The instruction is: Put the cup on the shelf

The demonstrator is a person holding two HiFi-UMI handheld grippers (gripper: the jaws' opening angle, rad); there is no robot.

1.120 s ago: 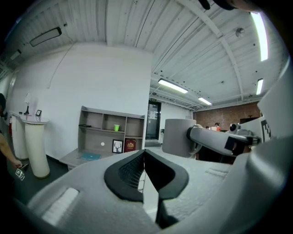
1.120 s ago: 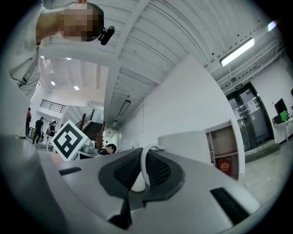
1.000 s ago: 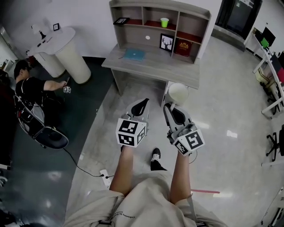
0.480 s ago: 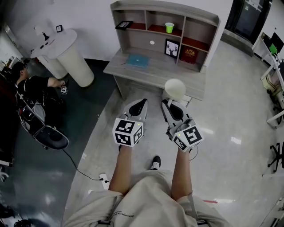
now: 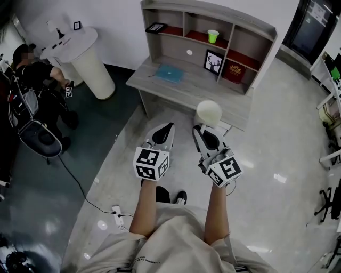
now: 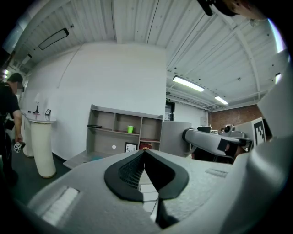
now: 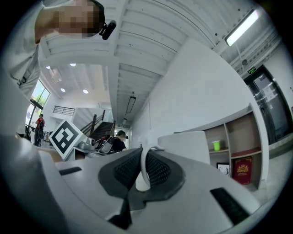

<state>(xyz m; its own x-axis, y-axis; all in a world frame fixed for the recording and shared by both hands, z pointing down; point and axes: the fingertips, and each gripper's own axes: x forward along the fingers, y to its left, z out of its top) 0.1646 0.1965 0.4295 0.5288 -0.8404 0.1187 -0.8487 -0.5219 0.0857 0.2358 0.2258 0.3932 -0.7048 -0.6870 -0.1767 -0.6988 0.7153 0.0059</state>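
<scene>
Jaws of the left gripper [image 5: 169, 127] are pressed together with nothing between them. Just to its right, the right gripper [image 5: 197, 129] pinches the white cup [image 5: 209, 112] by its handle [image 7: 142, 167]. The cup hangs in the air just past the jaw tips, seen against the front edge of the desk [image 5: 202, 88], below the shelf [image 5: 213, 11].

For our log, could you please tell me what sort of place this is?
Likely an office or lab: a grey wooden shelved desk, a white round pedestal table, a glossy pale floor.
</scene>
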